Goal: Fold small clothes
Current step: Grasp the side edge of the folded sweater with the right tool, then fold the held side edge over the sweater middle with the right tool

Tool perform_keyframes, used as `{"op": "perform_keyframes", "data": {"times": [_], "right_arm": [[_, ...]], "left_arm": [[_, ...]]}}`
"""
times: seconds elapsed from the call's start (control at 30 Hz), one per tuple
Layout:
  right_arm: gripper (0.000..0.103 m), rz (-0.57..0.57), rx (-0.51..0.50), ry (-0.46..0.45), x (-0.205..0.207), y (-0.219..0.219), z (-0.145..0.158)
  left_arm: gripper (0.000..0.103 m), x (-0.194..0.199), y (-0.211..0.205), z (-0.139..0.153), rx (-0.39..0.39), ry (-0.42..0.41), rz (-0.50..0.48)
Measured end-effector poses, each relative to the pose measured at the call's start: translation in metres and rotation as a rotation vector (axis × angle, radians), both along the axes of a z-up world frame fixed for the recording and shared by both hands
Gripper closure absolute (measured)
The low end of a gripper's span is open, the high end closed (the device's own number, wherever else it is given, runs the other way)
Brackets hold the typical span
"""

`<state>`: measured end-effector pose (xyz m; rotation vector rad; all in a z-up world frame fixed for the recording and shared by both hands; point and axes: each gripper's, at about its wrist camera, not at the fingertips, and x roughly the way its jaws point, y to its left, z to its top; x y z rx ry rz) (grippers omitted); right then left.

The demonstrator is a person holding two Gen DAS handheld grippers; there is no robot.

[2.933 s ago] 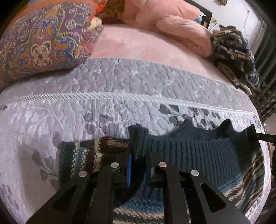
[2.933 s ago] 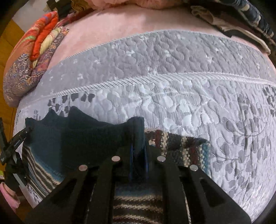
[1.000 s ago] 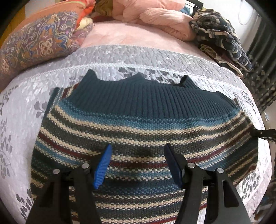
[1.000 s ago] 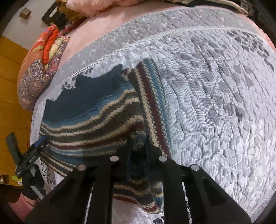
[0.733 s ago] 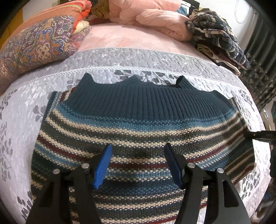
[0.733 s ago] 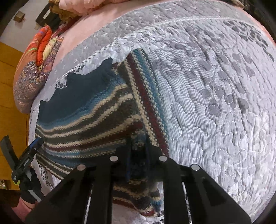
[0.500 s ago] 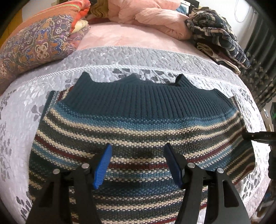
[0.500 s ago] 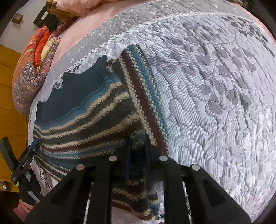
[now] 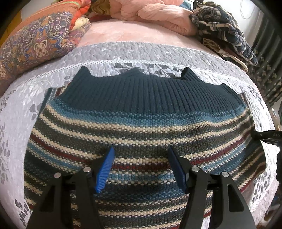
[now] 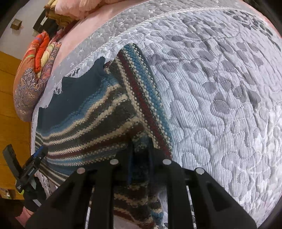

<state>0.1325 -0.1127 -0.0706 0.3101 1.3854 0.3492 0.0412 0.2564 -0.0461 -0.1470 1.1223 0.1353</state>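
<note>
Lying flat on the grey quilt (image 9: 123, 52), the striped sweater (image 9: 141, 123) is pinched by the right gripper (image 10: 140, 158), seemingly at its side edge; the left gripper (image 9: 141, 167) hovers spread above it.

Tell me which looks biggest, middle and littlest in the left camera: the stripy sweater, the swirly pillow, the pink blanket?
1. Stripy sweater: biggest, though it is nearest the camera.
2. Swirly pillow.
3. Pink blanket: littlest, but farther off and partly cut off.
</note>
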Motion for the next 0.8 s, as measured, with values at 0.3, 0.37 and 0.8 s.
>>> {"op": "perform_keyframes", "data": {"times": [0.3,0.37,0.8], "right_arm": [[0.048,-0.02,0.02,-0.027,-0.007,-0.007,0.026],[0.045,-0.023,0.022,-0.039,-0.01,-0.011,0.033],[0.033,0.009,0.042,0.027,-0.003,-0.019,0.01]], "left_arm": [[0.04,-0.002,-0.002,0.004,-0.006,-0.008,-0.009],[0.04,-0.003,-0.003,0.006,-0.005,-0.012,-0.013],[0.04,-0.001,-0.008,0.013,-0.011,-0.025,-0.027]]}}
